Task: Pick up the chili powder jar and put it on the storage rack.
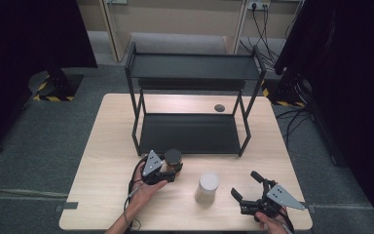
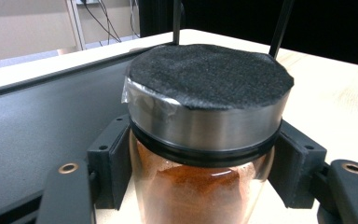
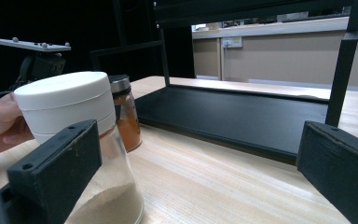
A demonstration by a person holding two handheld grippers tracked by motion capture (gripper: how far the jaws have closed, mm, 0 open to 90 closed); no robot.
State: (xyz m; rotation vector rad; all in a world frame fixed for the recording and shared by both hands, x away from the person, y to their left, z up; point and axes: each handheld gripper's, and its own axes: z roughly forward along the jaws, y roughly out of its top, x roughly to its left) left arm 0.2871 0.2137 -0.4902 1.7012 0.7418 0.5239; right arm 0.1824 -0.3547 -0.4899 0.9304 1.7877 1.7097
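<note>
Black fingers (image 2: 298, 163) of the left gripper (image 1: 168, 171) press on both sides of a glass spice jar (image 2: 205, 140), just under its metal collar, so that gripper holds the jar firmly. Orange-red powder fills the jar's glass body, and a dark textured pad covers its lid. From above, the jar sits near the front left leg of the black two-tier shelf (image 1: 190, 131), just short of the lower tier's front edge; whether its base rests on the worktop (image 1: 107, 146) or is a little lifted, I cannot tell.

On the other side, the right gripper (image 1: 247, 186) has its fingers (image 3: 56, 168) spread wide and holding nothing. It lies low near the front right of the worktop, pointing toward a second jar (image 1: 207, 187) with a white cap and pale powder at the bottom. That jar stands upright on the worktop between the two grippers, untouched; in the right gripper view it looms just ahead of one finger but is not yet between the two.

Both tiers of the shelf look bare. My judgement is that the work is putting the jars onto the shelf and that it is at an early stage: the first jar is gripped but not placed, and the white-capped jar has yet to be grasped, lifted and set down
</note>
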